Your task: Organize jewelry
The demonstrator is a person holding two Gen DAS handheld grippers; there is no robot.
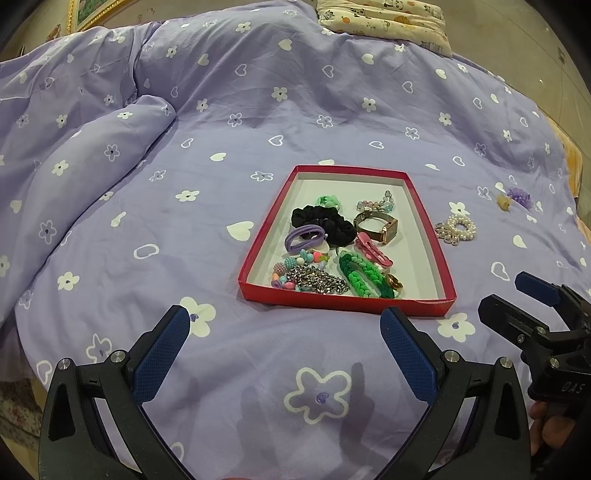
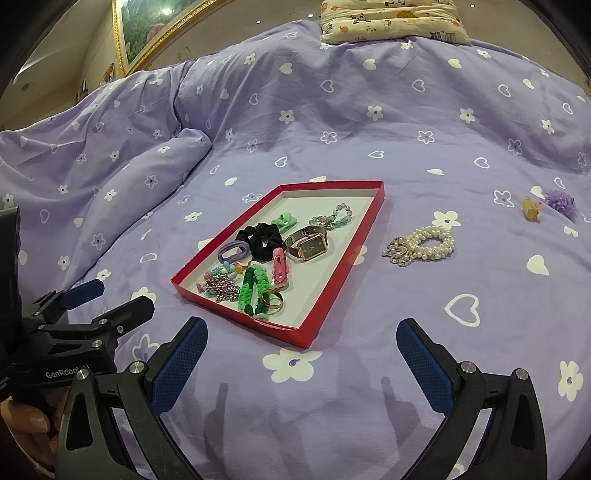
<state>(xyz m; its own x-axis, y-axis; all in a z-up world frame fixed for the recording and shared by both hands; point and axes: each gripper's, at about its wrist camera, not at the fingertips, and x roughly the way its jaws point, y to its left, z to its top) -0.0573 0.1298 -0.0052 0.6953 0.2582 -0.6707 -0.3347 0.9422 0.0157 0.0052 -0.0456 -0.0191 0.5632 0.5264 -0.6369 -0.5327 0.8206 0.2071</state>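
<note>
A shallow red box (image 1: 436,243) (image 2: 340,280) lies on the purple bedspread and holds several pieces: a black scrunchie (image 1: 321,221), a watch (image 2: 308,243), a green braided band (image 1: 364,275), a pink clip (image 2: 279,267), a silver chain (image 1: 319,282) and a gold ring (image 2: 272,298). A pearl bracelet (image 1: 456,229) (image 2: 423,245), a small yellow piece (image 2: 531,210) and a purple flower piece (image 2: 561,203) lie on the bed right of the box. My left gripper (image 1: 286,332) is open and empty, near the box's front edge. My right gripper (image 2: 301,345) is open and empty, near the box's front corner.
A folded ridge of purple duvet (image 1: 92,155) rises at the left. A patterned pillow (image 2: 391,18) lies at the far end of the bed. A gold-framed picture (image 2: 147,29) hangs behind at the left. The bed's right edge (image 1: 576,184) is close to the loose pieces.
</note>
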